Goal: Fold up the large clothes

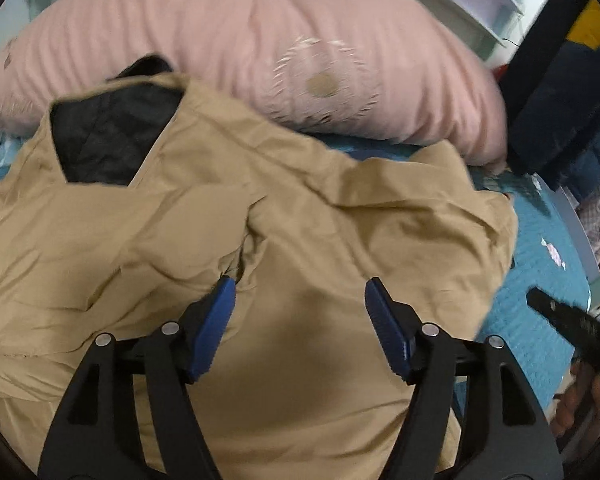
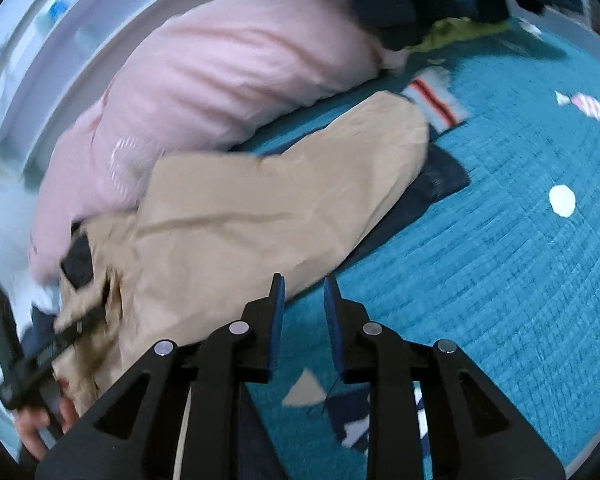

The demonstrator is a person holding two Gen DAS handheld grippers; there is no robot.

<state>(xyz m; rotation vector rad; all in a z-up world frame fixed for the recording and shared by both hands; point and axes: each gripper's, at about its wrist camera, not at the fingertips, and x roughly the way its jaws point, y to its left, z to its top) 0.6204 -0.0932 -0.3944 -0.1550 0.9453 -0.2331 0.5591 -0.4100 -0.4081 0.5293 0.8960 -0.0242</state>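
A tan jacket (image 1: 228,216) with a black quilted lining (image 1: 108,140) lies crumpled on a teal bedspread (image 1: 540,280). My left gripper (image 1: 300,296) is open and empty just above the jacket's near part. In the right wrist view the jacket (image 2: 236,216) stretches left, one sleeve reaching away to a dark cuff (image 2: 440,180). My right gripper (image 2: 303,292) is open with a narrow gap, empty, over the bedspread (image 2: 500,280) at the jacket's right edge. The left gripper (image 2: 44,356) shows blurred at the jacket's far left.
A large pink pillow (image 1: 300,60) lies behind the jacket, also in the right wrist view (image 2: 220,80). Dark navy clothes (image 1: 560,100) are piled at the right; more with a yellow-green item (image 2: 452,36). A striped white cloth (image 2: 436,100) lies by the sleeve.
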